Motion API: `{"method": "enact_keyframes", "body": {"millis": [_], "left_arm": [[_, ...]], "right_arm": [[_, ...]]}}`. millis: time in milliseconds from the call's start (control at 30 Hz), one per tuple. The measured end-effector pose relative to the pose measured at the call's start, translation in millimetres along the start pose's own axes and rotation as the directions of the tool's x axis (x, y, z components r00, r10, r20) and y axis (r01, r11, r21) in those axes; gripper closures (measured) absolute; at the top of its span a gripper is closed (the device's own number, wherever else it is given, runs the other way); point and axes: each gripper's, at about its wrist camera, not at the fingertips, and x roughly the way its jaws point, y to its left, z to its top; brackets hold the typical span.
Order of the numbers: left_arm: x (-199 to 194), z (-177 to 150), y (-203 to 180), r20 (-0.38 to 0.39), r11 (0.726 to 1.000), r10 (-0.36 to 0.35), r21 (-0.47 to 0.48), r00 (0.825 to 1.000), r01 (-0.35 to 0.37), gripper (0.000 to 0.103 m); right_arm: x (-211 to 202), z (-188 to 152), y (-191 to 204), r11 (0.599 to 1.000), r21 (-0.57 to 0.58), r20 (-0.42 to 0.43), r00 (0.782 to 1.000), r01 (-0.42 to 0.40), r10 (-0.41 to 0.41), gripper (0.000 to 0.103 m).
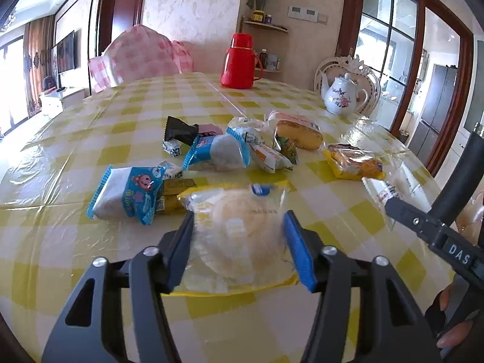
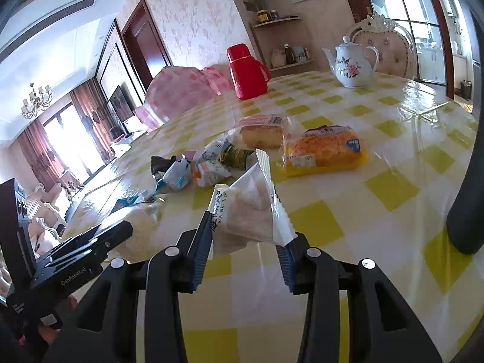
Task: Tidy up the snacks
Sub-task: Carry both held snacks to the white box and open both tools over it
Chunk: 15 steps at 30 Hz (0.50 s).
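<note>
Left tongs [image 1: 239,239]: narrowed around a round pastry packet [image 1: 239,230], pads apparently pressing.
Right tongs [image 2: 246,242]: clamped on a white-wrapped snack [image 2: 251,211], lifted.
Remaining: snack pile [image 1: 242,148] loose mid-counter [image 1: 90,139]; sorting barely begun.

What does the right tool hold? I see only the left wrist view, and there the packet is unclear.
Observer: The right tool is shut on a clear plastic packet with white serrated edges, a pale snack inside.
Operator: My left tool grips a round pale pastry in clear wrapper. How does the right packet sit?
Observer: Tilted, one corner pointing up; its strip of black lettering lies at one pad.
</note>
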Motion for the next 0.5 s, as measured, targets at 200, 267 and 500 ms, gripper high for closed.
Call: {"method": "enact_keyframes", "body": {"millis": [200,267,500], "left_arm": [[-15,2,2,0.007,1.000,0.000,0.005,1.000,0.000,0.073],[-8,1,7,-0.048,1.000,-0.013,-0.011,0.999,0.013,0.071],[20,-1,2,-0.198,0.998,0.053,0.042,0.979,-0.046,0.002]], "right_arm": [[-3,-8,11,1.000,-0.006,-0.017,1.000,-0.023,0.023,0.063],[-2,-8,12,1.000,-0.006,-0.023,1.000,-0.020,0.020,0.063],[-1,-9,9,1.000,0.009,-0.025,0.999,-0.019,0.020,0.063]]}}
